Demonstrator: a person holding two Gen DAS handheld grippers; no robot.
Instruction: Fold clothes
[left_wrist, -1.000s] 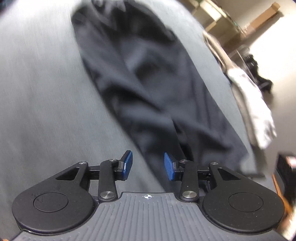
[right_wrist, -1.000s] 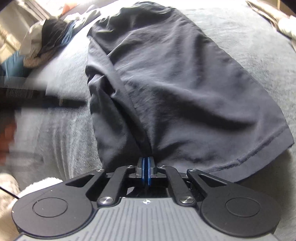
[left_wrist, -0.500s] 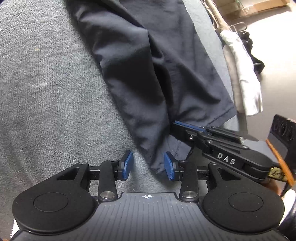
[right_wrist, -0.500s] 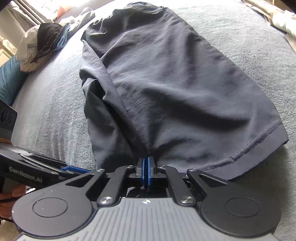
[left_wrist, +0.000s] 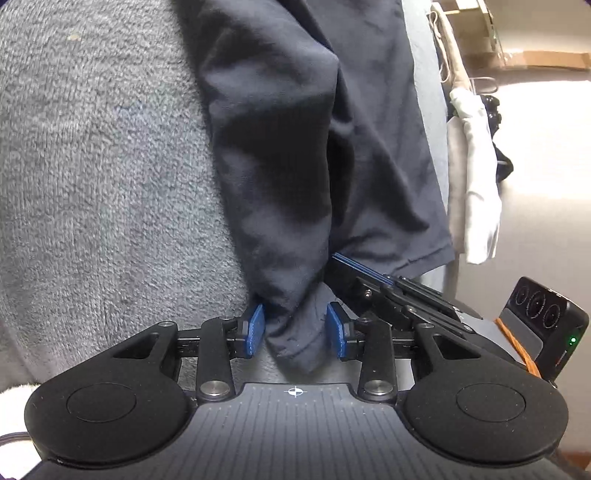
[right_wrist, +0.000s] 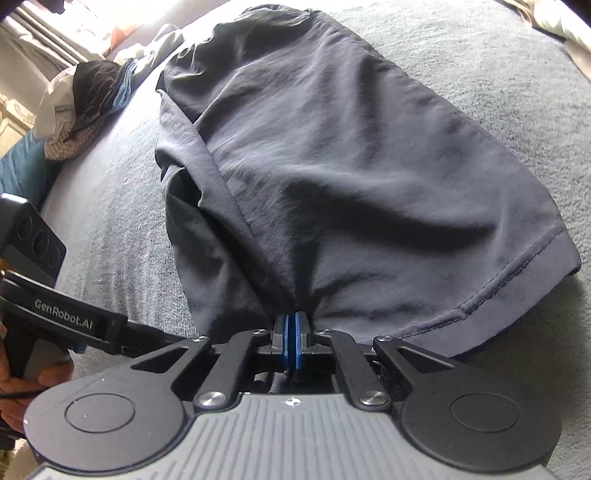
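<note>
I am looking down at a dark navy garment (right_wrist: 332, 177) lying lengthwise on a grey fleecy blanket (left_wrist: 103, 177), its hemmed end at the near edge of the blanket, closest to me. My right gripper (right_wrist: 291, 341) is clamping a bunched fold of that near hem, its blue pads pressed together with cloth pinched between them and creases fanning out from the grip. My left gripper (left_wrist: 295, 328) is sitting just beside it, around a dangling corner of the same garment; its jaws are standing partly apart with the fabric between the blue pads (left_wrist: 254, 330). The left pad seems to be brushing the cloth, though I cannot say for sure from this angle that either pad is pressing on it. Along the blanket's right edge a pale cloth (left_wrist: 476, 177) is hanging, and near its far left corner a heap of mixed clothes (right_wrist: 85, 103) is lying.
</note>
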